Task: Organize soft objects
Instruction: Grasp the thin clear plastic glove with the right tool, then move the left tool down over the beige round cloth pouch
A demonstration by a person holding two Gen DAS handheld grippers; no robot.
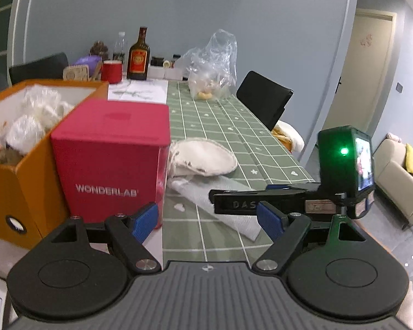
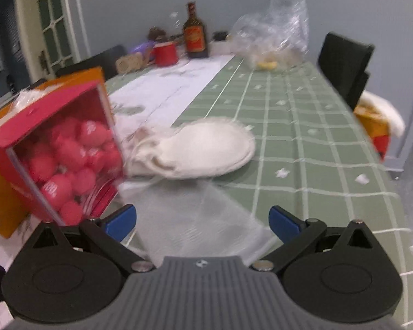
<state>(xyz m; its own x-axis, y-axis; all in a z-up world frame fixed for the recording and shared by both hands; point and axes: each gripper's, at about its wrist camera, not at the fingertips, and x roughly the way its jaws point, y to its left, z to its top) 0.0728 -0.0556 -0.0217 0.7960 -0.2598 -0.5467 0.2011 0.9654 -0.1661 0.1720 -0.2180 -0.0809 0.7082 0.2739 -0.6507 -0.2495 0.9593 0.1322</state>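
Green checked tablecloth (image 1: 220,126): work surface. Orange bin (image 1: 22,170): soft goods inside, likely destination. Red Wonderlab box (image 1: 110,154): beside bin, avoid knocking. Cream cloth pouch (image 2: 203,151): flat beside box, probable next pick; best approached low, pinched at rim. Left gripper (image 1: 207,220), right gripper (image 2: 202,224): both spread, empty.

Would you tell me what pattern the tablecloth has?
Green with a white grid, the tablecloth shows best in the left wrist view.
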